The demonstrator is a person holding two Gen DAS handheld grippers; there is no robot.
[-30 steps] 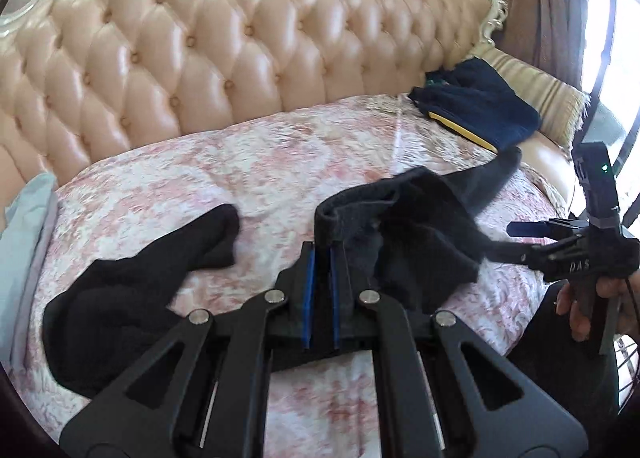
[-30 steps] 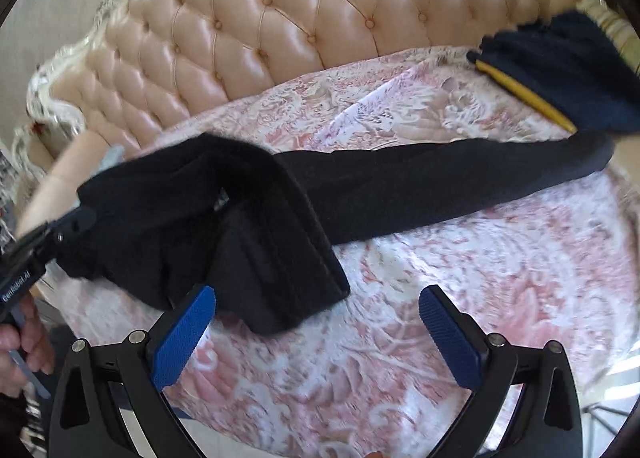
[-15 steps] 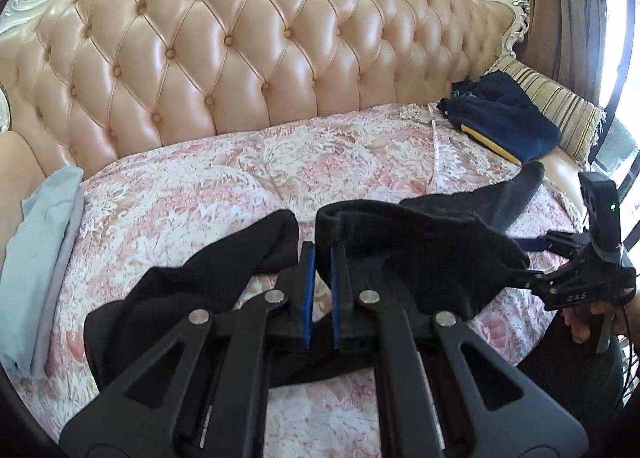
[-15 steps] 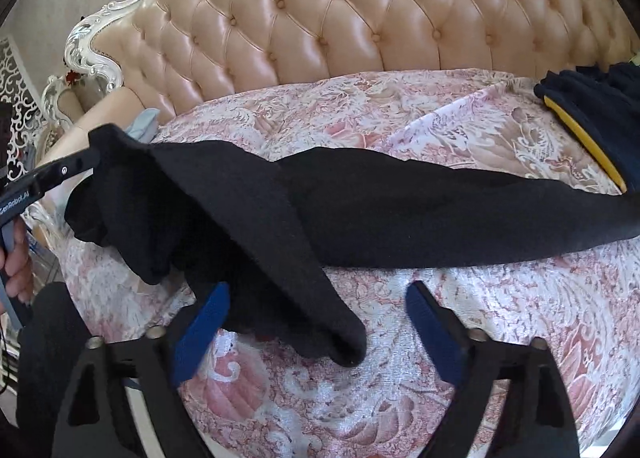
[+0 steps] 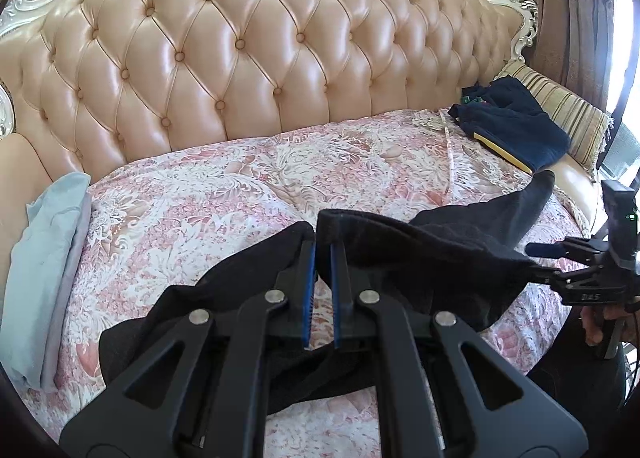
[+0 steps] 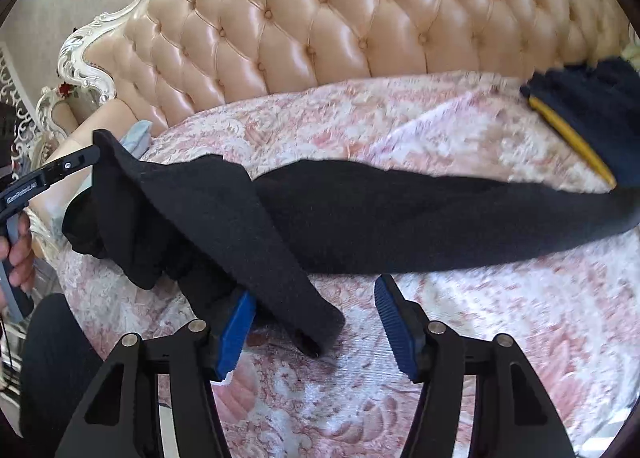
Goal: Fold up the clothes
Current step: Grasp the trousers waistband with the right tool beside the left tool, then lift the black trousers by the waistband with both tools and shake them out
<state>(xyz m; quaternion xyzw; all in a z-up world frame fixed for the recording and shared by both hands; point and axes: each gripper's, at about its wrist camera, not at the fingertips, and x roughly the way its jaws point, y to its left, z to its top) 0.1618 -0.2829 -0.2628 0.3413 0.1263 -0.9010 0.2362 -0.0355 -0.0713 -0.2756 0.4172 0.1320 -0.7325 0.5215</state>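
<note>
A black garment (image 5: 420,258) hangs over the pink floral bedspread (image 5: 240,185). My left gripper (image 5: 322,225) is shut on its upper edge and holds it lifted. In the right wrist view the same black garment (image 6: 400,213) stretches across the bedspread (image 6: 520,318), one long part running right and a flap hanging at the front. My right gripper (image 6: 316,310) is open, its blue pads (image 6: 236,326) on either side of that flap, touching nothing firmly. The right gripper also shows in the left wrist view (image 5: 576,270), at the garment's right end.
A tufted beige headboard (image 5: 260,49) backs the bed. A navy garment with a yellow stripe (image 5: 516,125) lies at the far right against a striped pillow (image 5: 568,113). A folded light blue cloth (image 5: 44,250) lies at the left edge.
My left gripper has lifted the black garment's edge and drawn back. My right gripper has moved closer to the hanging flap and stays open.
</note>
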